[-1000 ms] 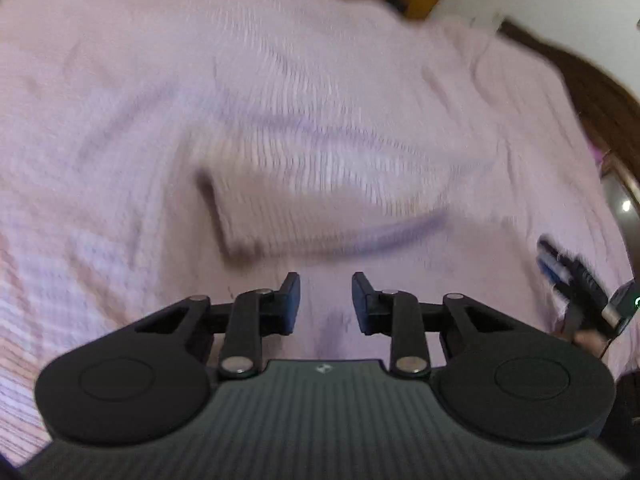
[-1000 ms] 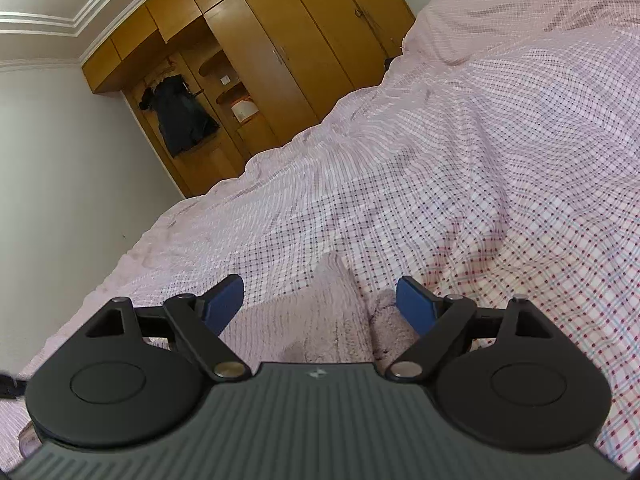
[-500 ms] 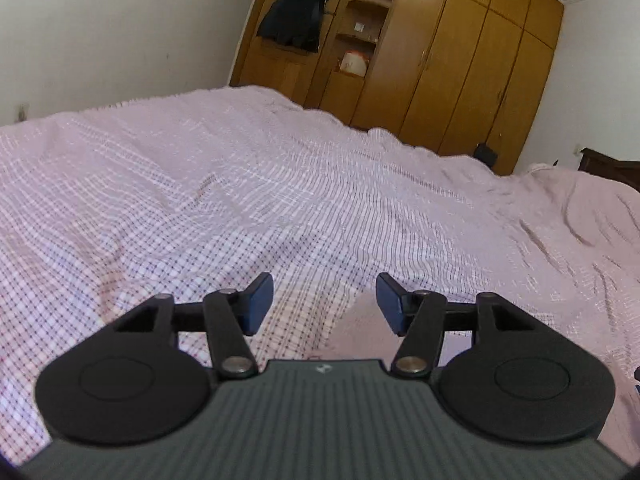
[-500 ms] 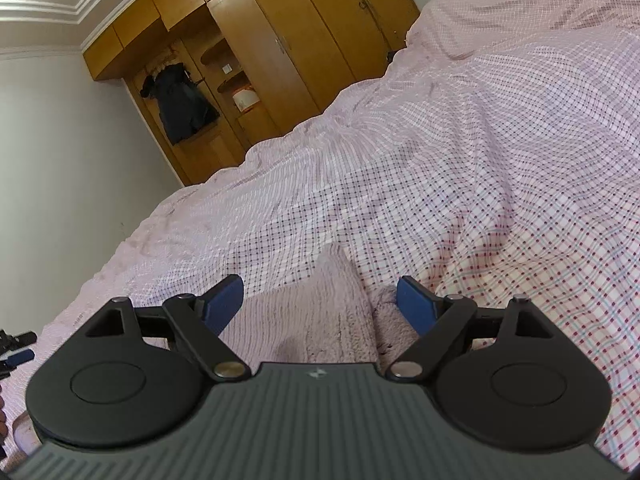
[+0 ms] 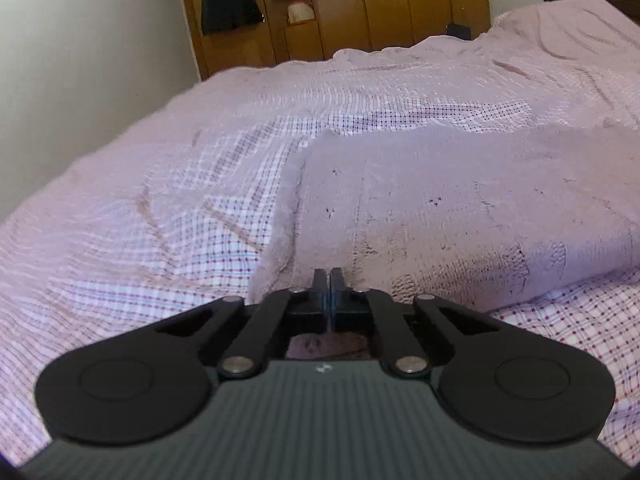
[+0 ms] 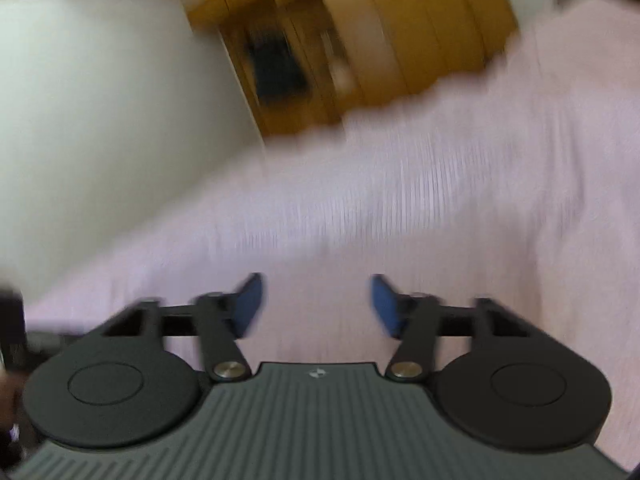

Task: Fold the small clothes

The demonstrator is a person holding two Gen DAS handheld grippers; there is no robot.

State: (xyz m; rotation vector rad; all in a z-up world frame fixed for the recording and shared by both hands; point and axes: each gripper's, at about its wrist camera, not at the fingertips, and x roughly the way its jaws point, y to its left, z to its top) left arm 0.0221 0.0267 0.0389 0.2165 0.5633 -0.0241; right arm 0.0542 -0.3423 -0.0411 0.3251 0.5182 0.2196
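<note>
Knitted mauve cloth (image 5: 460,208), a small folded garment, lies on the checked bedspread (image 5: 160,200) and shows only in the left wrist view, where it fills the middle and right of the picture, a fold edge running down its left side. Nearest the camera in that view, the left gripper (image 5: 330,280) has its jaws brought tight together at the near edge of the cloth; whether a bit of the knit is pinched between them cannot be told, since the fingers hide the spot. Beyond the cloth the bedspread runs back in soft ridges to a wooden wardrobe (image 5: 360,4) with a dark garment (image 5: 228,0) hanging in its open bay, beside a pale wall (image 5: 80,40).

From the right wrist, everything is smeared by motion. Nearest, the right gripper (image 6: 316,300) has its blue pads (image 6: 250,304) standing apart and closing, with nothing between them but the pink blur of the bedspread (image 6: 440,200) below. The folded cloth cannot be made out here. Farther off, the wardrobe (image 6: 400,40) and the white wall (image 6: 100,120) tilt across the top.
</note>
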